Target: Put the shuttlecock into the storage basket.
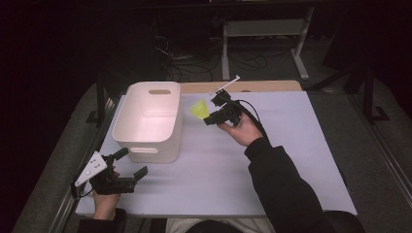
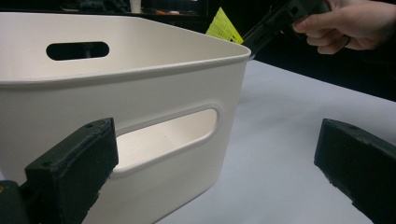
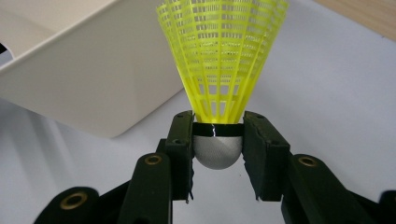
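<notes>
A yellow plastic shuttlecock [image 3: 222,56] with a silver-grey rounded cap is clamped at its cap between the jaws of my right gripper [image 3: 217,140], which is shut on it. In the high view the shuttlecock [image 1: 199,109] hangs above the table just right of the white bin [image 1: 148,121], held by the right gripper [image 1: 210,115]. The bin has handle slots and looks empty inside. My left gripper [image 1: 132,164] rests at the table's front left, open, its jaws pointing at the bin's near wall [image 2: 140,121]. The shuttlecock [image 2: 224,27] peeks over the bin's rim in the left gripper view.
The white table top [image 1: 272,145] has free room to the right and front of the bin. A wooden strip [image 1: 243,86] runs along the far edge. Dark floor, cables and a metal stand [image 1: 265,39] lie beyond the table.
</notes>
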The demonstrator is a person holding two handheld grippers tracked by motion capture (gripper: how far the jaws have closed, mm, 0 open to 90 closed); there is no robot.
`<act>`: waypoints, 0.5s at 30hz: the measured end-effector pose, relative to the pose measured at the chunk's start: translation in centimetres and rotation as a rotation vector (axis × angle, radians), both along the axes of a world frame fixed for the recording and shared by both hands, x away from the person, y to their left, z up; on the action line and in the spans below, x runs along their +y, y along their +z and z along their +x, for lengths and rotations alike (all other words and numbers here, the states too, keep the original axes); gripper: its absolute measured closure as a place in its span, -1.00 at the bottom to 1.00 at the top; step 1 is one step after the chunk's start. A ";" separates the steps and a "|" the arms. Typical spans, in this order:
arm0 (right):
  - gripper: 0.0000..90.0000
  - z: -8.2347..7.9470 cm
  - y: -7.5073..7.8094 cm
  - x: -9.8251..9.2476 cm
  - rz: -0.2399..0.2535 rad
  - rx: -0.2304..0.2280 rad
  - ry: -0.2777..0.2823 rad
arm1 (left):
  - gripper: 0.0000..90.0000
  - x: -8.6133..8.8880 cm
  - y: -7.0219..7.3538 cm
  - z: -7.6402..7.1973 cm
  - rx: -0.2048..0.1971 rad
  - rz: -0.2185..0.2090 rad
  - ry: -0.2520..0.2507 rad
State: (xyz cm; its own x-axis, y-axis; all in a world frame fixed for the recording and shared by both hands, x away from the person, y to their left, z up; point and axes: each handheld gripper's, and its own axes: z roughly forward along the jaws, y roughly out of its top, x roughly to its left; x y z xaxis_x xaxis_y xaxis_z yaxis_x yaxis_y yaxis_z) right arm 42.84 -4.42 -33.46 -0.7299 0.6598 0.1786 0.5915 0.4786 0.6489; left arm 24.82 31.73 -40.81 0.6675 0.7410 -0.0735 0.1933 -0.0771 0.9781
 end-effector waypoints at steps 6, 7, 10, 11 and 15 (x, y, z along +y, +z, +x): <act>0.41 -0.2 1.1 0.1 -0.005 -0.020 0.006 | -1.00 0.0 0.0 0.0 0.001 0.001 0.000; 0.41 -0.2 1.3 0.2 -0.006 -0.025 0.006 | -1.00 0.0 0.0 0.0 0.000 0.002 -0.001; 0.41 -0.2 1.8 0.1 -0.006 -0.035 0.009 | -1.00 0.0 0.0 0.0 0.000 -0.001 0.000; 0.41 -0.2 1.9 0.1 -0.007 -0.038 0.012 | -1.00 0.0 0.0 0.0 0.000 -0.001 0.000; 0.41 -0.3 2.1 0.2 -0.010 -0.038 0.007 | -1.00 0.0 0.0 0.0 0.000 0.001 -0.001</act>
State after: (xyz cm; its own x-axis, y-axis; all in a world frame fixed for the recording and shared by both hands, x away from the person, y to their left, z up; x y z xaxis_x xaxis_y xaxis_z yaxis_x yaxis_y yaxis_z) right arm 42.56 -4.19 -31.33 -0.7405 0.6565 0.1441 0.5633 0.4893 0.6657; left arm 24.81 31.74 -40.81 0.6683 0.7403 -0.0729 0.1937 -0.0786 0.9779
